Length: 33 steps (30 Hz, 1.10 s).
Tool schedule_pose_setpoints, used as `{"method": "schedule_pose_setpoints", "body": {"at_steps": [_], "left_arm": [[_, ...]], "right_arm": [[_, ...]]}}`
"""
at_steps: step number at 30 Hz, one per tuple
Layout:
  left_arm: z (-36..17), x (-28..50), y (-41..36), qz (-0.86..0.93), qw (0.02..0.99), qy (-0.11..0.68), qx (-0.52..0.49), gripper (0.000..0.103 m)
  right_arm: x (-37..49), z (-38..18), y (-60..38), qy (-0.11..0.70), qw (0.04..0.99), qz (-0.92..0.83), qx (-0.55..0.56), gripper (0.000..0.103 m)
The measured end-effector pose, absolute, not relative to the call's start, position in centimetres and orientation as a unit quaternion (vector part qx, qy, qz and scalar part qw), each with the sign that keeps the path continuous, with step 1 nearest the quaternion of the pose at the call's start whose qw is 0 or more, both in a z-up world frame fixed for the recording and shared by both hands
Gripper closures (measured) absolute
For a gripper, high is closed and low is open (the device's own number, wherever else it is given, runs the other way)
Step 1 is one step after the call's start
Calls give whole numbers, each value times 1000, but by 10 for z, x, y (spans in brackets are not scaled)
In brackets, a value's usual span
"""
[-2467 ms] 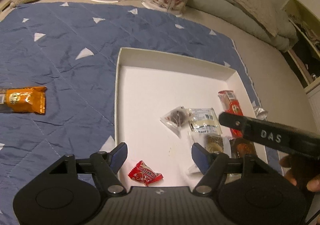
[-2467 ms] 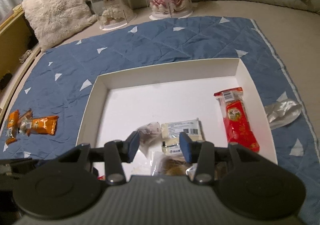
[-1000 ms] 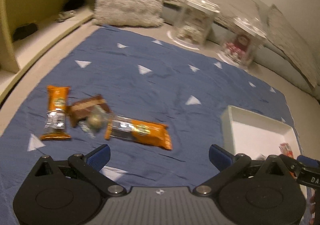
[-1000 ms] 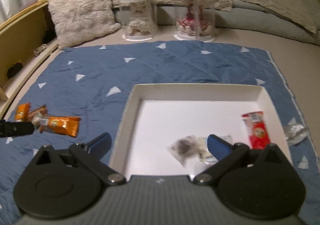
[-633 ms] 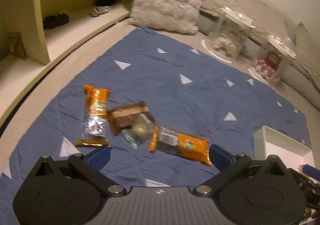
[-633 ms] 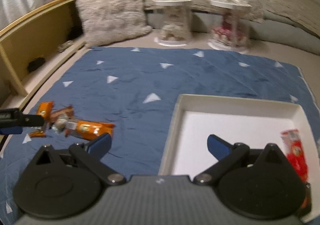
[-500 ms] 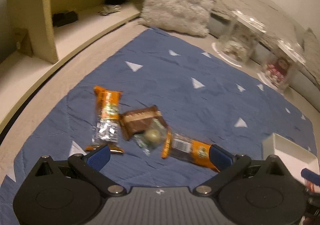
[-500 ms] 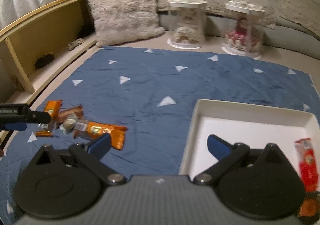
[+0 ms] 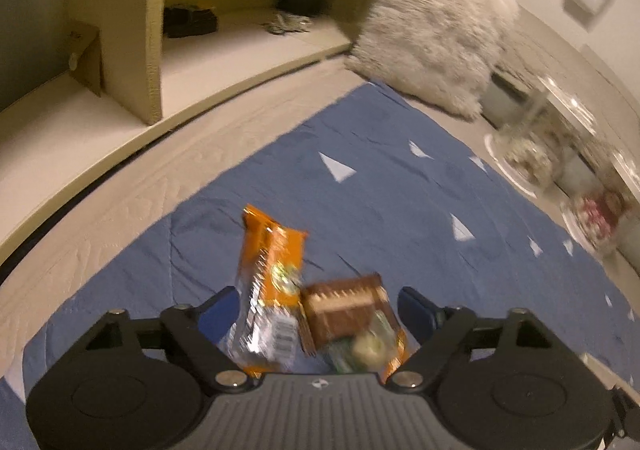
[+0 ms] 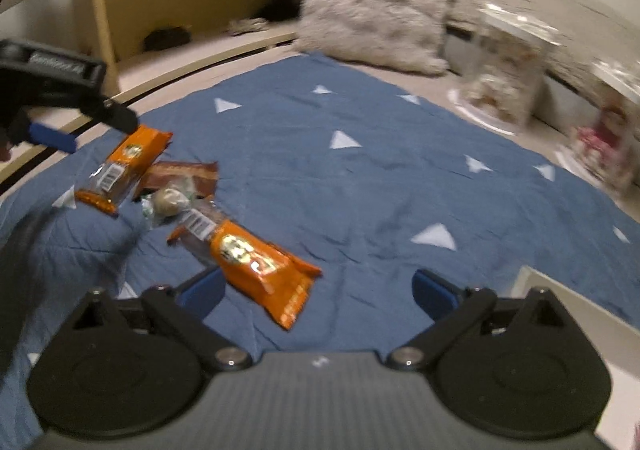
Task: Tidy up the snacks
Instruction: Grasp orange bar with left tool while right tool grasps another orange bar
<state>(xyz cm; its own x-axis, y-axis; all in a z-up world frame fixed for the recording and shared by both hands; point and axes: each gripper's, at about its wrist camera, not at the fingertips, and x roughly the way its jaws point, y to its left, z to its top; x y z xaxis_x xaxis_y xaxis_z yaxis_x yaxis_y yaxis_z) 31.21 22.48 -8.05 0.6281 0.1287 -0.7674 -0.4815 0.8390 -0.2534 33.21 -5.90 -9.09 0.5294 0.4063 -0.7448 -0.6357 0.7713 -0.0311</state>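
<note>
Several snacks lie in a heap on the blue quilt (image 9: 400, 210). My left gripper (image 9: 320, 310) is open and hangs just above an orange bar (image 9: 272, 262), a brown chocolate wrapper (image 9: 344, 310) and a clear-wrapped round sweet (image 9: 368, 348), which lie between its fingers. My right gripper (image 10: 316, 290) is open and empty over a second orange bar (image 10: 256, 262). In the right wrist view the first orange bar (image 10: 124, 166), the brown wrapper (image 10: 180, 174) and the sweet (image 10: 170, 202) lie to the left, below the left gripper (image 10: 60, 102). A corner of the white tray (image 10: 560, 290) shows at the right.
A fluffy pillow (image 9: 436, 38) lies at the quilt's far edge. A wooden shelf unit (image 9: 160, 10) stands along the left. Two clear display domes (image 10: 508, 78) stand at the back right.
Both grippers have swung left from the white tray to the snack heap and come down close to it. Both have opened wider and stay empty.
</note>
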Motion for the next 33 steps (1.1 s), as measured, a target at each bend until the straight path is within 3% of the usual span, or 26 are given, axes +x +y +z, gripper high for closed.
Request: {"method": "schedule_pose_setpoints", "body": {"at_steps": [6,11,13,17,20,27,33], "left_arm": [[-96,330,239,183,874,398,-211,22],[-111,343,243,187,868,415,-200,32],[-116,347,242,189,861,429,-195,44],[-117,349,238,196,858,442,-175,50],[-115,348,237,200,855,448,-167,63],[-111,337,238,179,857,447,-184,65],[-97,324,228,162,866,441,-170,65]], "right_arm": [[348,-107,-30,382,837,353,-170,24],[351,-123,-8,379,815,385,-210,32],[348,-129,-1,362,817,386,-230,33],[339,-136,8,346,816,386,-253,39],[333,-133,11,344,816,381,-267,43],[330,-118,-2,403,820,343,-217,51],[320,-104,-18,467,812,315,-149,52]]}}
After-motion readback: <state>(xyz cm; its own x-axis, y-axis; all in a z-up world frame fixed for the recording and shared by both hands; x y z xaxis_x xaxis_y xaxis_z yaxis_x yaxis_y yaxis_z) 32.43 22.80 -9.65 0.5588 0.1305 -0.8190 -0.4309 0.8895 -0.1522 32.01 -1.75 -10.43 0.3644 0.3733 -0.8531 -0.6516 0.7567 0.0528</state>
